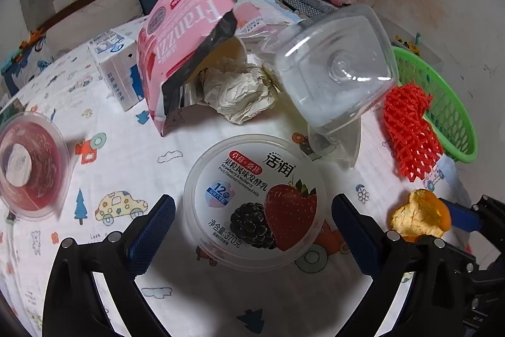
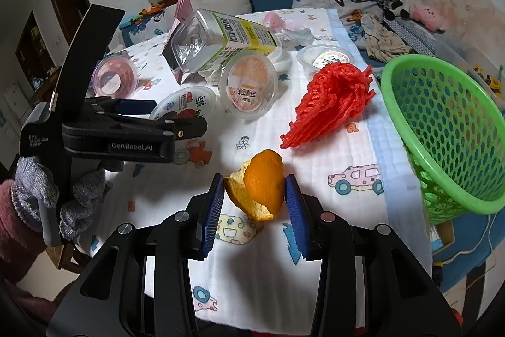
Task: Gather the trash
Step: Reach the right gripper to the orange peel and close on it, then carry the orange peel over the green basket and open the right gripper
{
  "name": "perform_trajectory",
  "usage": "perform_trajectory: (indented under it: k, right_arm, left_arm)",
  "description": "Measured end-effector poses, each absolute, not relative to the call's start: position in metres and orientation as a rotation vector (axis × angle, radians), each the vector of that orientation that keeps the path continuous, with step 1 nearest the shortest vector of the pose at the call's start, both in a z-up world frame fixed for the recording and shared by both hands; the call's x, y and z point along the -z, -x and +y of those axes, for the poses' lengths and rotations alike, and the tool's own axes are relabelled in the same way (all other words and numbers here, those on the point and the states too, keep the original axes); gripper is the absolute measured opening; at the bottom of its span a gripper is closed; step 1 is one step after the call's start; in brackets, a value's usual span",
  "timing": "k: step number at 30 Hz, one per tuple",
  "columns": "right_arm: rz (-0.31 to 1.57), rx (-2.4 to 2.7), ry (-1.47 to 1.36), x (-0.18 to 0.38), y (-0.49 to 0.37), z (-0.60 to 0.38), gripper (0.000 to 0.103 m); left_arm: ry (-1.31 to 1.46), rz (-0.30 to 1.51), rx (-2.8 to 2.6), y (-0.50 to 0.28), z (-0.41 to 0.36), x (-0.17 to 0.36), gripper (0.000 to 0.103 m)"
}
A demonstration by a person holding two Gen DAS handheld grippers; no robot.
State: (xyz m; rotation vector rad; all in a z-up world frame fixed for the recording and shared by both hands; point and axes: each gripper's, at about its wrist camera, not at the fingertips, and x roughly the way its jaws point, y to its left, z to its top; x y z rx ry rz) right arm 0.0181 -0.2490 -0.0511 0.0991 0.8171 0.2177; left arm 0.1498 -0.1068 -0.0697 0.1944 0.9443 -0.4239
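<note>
An orange peel [image 2: 262, 182] sits on the printed cloth, and my right gripper [image 2: 255, 183] is shut on it, both blue pads touching its sides. The same peel [image 1: 416, 217] shows at the lower right of the left wrist view. A strawberry-and-mulberry yogurt cup [image 1: 255, 201] lies lid-up between the wide-apart fingers of my open left gripper [image 1: 252, 204]; the pads stand just off its rim. In the right wrist view the left gripper [image 2: 176, 116] hovers over that cup [image 2: 186, 106], held by a gloved hand [image 2: 79, 198].
A green mesh basket [image 2: 442, 116] stands tilted at the table's right edge, a red foam net [image 2: 331, 97] beside it. Farther back are a clear bottle [image 1: 334, 65], a pink box [image 1: 186, 30], crumpled paper [image 1: 236, 90], a milk carton [image 1: 116, 65] and several plastic cups.
</note>
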Motion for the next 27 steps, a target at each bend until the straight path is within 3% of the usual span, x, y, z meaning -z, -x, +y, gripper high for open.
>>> perform_trajectory:
  k: [16,27]
  right_arm:
    - [0.793,-0.214,-0.112,0.041,-0.011,-0.252,0.039]
    - [0.718,-0.194,-0.197,0.008,-0.001,-0.284,0.038]
  left_arm:
    - [-0.17,0.917,0.413,-0.13,-0.098,0.066,0.089]
    - [-0.116,0.874,0.492,-0.088,-0.075,0.019,0.089]
